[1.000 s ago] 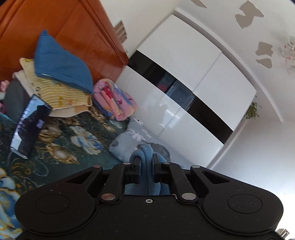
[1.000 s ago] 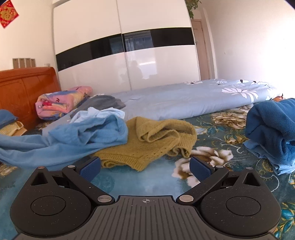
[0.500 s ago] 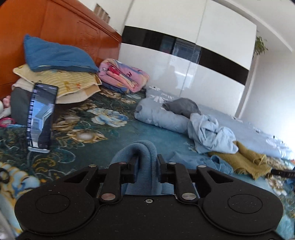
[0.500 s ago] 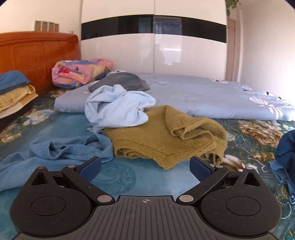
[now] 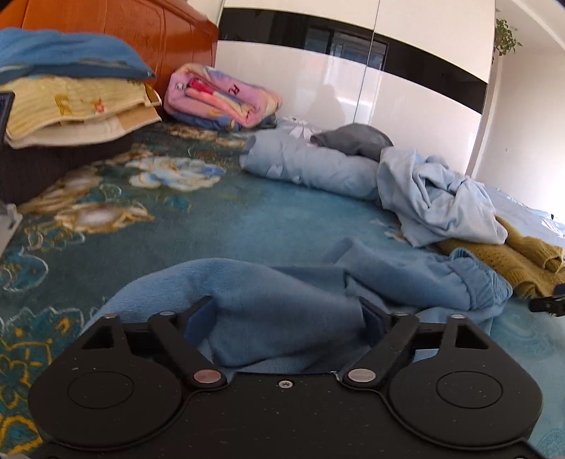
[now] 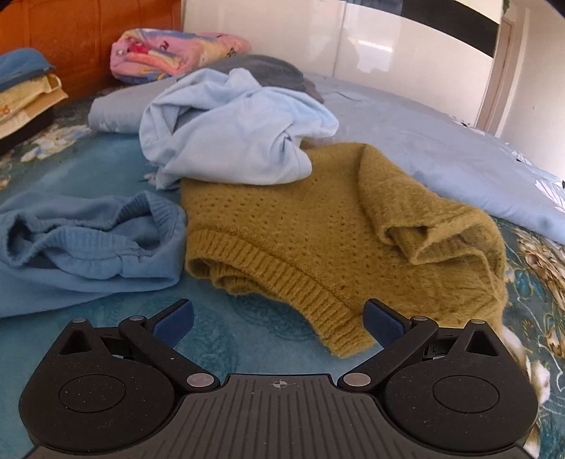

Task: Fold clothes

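Teal flowered bedspread [image 5: 219, 226] runs under everything, with an orange wooden headboard [image 5: 116, 28] and a white wardrobe with a black band [image 5: 416, 95] behind it

Going from left to right: my left tongs [image 5: 287, 316] are spread wide, and blue fleece trousers [image 5: 282, 303] lie bunched between the fingers; I am not pinching them, the cloth just fills the gap. Their elastic waistband reaches to the right, ending just beside the mustard knit sweater [image 6: 317, 229]. A crumpled pale blue shirt [image 6: 233, 130] rests on the sweater's far edge, with a grey garment [image 6: 268, 70] behind it. My right tongs [image 6: 279, 317] are also wide and hold nothing, hovering low near the sweater's ribbed hem

By my reckoning the step in hand is laying out the trousers: the leg end is set down at my left, but the garment is rumpled and no fold is made. Next I would need to take the waistband with the right and draw the cloth flat before doubling it

Only my left view shows the fleece lying between the fingers, plus the stack of folded bedding [image 5: 70, 102] at the headboard close up. Only the right view shows the waistband's open mouth and how the shirt overlaps the sweater
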Tool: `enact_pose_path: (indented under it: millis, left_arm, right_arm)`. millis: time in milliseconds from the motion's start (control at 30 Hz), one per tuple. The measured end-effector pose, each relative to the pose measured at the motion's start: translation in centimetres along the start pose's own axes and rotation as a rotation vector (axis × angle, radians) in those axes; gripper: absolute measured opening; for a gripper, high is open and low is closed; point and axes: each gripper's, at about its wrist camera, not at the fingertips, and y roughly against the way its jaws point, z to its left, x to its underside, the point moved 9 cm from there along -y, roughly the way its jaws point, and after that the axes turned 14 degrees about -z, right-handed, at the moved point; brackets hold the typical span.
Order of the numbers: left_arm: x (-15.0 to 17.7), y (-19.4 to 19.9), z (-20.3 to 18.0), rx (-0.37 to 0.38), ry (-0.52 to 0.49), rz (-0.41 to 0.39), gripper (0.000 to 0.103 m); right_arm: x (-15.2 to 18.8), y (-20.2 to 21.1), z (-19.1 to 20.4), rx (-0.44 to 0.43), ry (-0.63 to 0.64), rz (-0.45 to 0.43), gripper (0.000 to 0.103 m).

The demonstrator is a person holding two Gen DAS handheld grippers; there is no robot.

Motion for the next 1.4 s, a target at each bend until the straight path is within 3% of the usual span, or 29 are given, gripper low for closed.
enact_pose_path:
  millis: [67,133,333,400,467,567,600,767,933,1100,1200,1300,1400]
  left_arm:
    - [0.1,0.0,-0.2,0.034,0.009,0.001,0.098]
    - [0.3,-0.1,-0.5,0.052,0.009,0.008,0.101]
    - [0.9,-0.5,-1.0,0.029,-0.04,0.033,0.102]
    - [1.1,-0.5,-0.8,0.037,-0.02,0.035,0.102]
    - [1.0,-0.5,-0.5,0.05,0.01,0.03,0.102]
    - [0.9,-0.4,-0.1,0.069,0.052,0.018,0.102]
    - [0.9,-0.3,-0.1,0.073,0.061,0.015,0.102]
    - [0.7,-0.2,0.2,0.087,0.086,0.004,0.102]
    - [0.6,-0.1,0.7,0.11,0.136,-0.007,0.102]
    - [0.6,-0.1,1.0,0.127,0.174,-0.016,0.102]
    - [0.5,0.0,1.0,0.13,0.182,-0.019,0.102]
    - [0.5,0.0,1.2,0.136,0.197,-0.022,0.102]
    - [0.5,0.0,1.2,0.138,0.203,-0.023,0.102]
  right_arm:
    - [0.1,-1.5,0.2,0.011,0.042,-0.004,0.103]
    - [-0.1,-2.7,0.2,0.035,0.072,-0.018,0.103]
    - [-1.8,-5.8,-0.3,0.067,0.129,-0.053,0.102]
    - [-2.4,-6.6,-0.4,0.07,0.149,-0.053,0.092]
    - [-3.1,-7.3,-0.7,0.066,0.128,-0.044,0.047]
    - [-4.7,-7.9,-1.3,0.062,0.078,-0.037,0.028]
    - [-5.5,-8.1,-1.6,0.067,0.055,-0.045,0.026]
    - [-12.9,-7.8,-4.9,0.155,-0.008,-0.178,0.022]
    - [-24.4,-8.3,-7.8,0.262,-0.027,-0.346,0.021]
    - [-33.5,-8.6,-9.0,0.338,-0.037,-0.598,0.021]
    - [-33.0,-12.0,-8.8,0.337,-0.037,-0.497,0.022]
    - [-28.6,-16.1,-8.1,0.291,-0.069,-0.328,0.023]
    - [-23.8,-17.8,-8.0,0.294,-0.106,-0.231,0.025]
